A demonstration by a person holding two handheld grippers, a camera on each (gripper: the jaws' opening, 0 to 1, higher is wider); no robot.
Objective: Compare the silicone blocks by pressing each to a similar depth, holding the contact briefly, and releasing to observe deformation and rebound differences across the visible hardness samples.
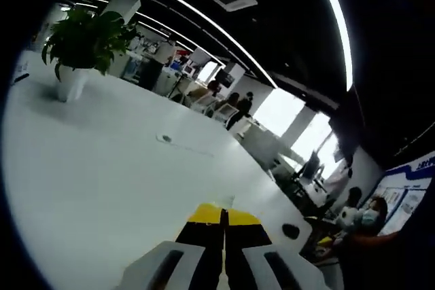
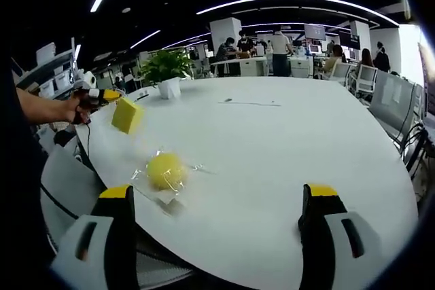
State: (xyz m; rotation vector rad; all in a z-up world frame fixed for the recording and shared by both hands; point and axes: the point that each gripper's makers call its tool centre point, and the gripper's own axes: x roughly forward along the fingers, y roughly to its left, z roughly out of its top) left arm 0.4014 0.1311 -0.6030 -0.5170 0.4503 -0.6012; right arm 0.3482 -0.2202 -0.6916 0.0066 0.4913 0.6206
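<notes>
Holding a yellow silicone block [image 2: 127,115] off the white surface [image 2: 272,161], the left gripper [image 1: 223,222] shows closed fingers; right gripper [image 2: 221,212] fingers spread wide. Likely soft: grip flat faces.

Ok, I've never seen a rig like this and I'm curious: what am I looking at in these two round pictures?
A person holds a two-jaw tool in each hand, with a camera riding on each. The left gripper view looks past the left gripper, jaws shut, across a white table to a potted plant. The right gripper view shows the right gripper wide open, a wrapped yellow ball on the table, and a yellow block at the other tool's tip; whether it is gripped, I cannot tell.
</notes>
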